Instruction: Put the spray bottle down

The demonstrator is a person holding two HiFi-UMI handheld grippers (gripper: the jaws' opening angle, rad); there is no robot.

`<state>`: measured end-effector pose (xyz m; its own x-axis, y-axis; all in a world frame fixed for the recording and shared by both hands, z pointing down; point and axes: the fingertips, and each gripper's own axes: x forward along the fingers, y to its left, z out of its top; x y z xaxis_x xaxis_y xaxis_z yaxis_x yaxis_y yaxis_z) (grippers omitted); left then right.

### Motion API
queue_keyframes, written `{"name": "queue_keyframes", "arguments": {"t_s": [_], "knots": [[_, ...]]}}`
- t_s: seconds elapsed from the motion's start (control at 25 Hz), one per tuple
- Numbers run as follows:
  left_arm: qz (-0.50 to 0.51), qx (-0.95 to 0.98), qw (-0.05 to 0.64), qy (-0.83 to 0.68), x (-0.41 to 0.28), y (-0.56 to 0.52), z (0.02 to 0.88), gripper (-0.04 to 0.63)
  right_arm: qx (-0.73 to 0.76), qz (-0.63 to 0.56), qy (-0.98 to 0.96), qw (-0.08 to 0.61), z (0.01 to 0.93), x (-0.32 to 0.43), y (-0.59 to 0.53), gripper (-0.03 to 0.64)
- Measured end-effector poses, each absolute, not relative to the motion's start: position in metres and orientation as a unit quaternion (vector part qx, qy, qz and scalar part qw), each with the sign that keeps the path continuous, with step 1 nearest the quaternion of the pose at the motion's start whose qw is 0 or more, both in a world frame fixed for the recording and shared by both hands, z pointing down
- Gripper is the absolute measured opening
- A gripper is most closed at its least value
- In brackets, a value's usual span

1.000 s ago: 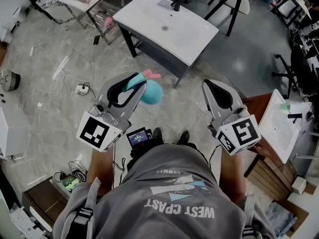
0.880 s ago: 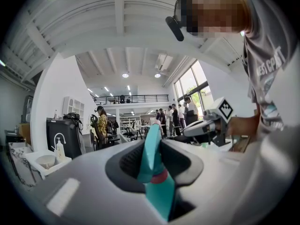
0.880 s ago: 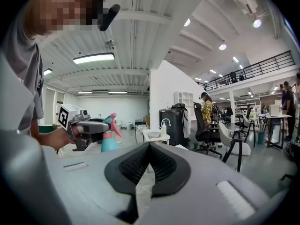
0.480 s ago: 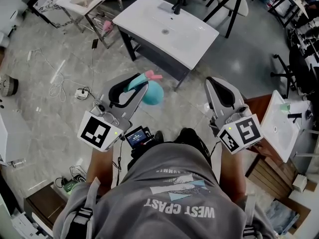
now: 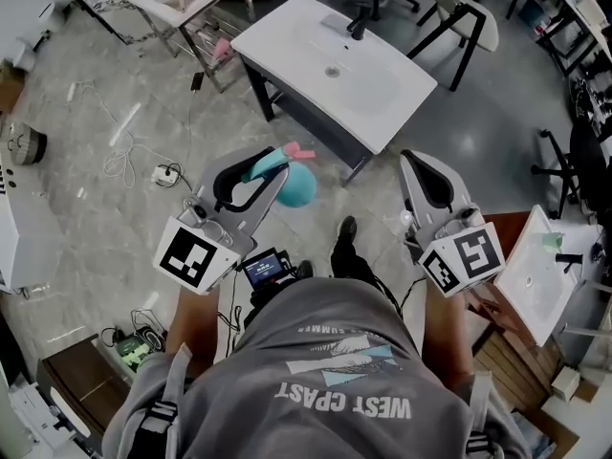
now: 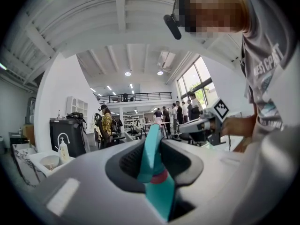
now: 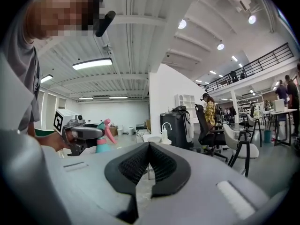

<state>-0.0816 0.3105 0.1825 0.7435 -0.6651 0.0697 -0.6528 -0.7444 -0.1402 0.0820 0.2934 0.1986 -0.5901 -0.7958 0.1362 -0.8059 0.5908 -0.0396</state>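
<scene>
1. Tongs first, from the head view. Shows the left tongs [image 5: 271, 166] clenched on the teal spray bottle [image 5: 298, 187], carried in the air above the grey floor [image 5: 115, 189] and short of the white basin surface [image 5: 287, 46]. Shows the bottle's round body bulging out on the side toward the right tongs [image 5: 418, 161], which sit well apart with tips together. Gives no look at the pads themselves.

2. Left gripper view. Looks straight along the left tongs [image 6: 155, 140] and adds the grip itself: pads pressed on the spray bottle's [image 6: 151, 156] teal head, a pink collar just below, the body dropping toward the camera. Catches the right tongs [image 6: 185, 129] side-on at the right, and people [image 6: 164, 114] standing far behind, unseen from above.

3. Right gripper view. Settles the right tongs [image 7: 150, 146]: clenched tip to tip on nothing, bare floor showing through the hollow between the pads. Picks out the left tongs [image 7: 99, 134] at the left with the spray bottle [image 7: 101, 147] upright, pink trigger raised.
</scene>
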Motion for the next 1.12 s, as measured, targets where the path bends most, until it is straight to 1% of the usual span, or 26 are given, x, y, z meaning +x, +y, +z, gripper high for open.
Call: {"name": "queue_keyframes", "arguments": {"t_s": [0.52, 1.12], "knots": [[-0.075, -0.908, 0.047, 0.409, -0.049, 0.221, 0.183, 0.094, 0.385, 0.06, -0.92, 0.044, 0.206, 0.101, 0.18, 0.0], [-0.086, -0.887, 0.042, 0.452, -0.017, 0.154, 0.182, 0.094, 0.33, 0.07, -0.941, 0.037, 0.211, 0.123, 0.105, 0.0]]}}
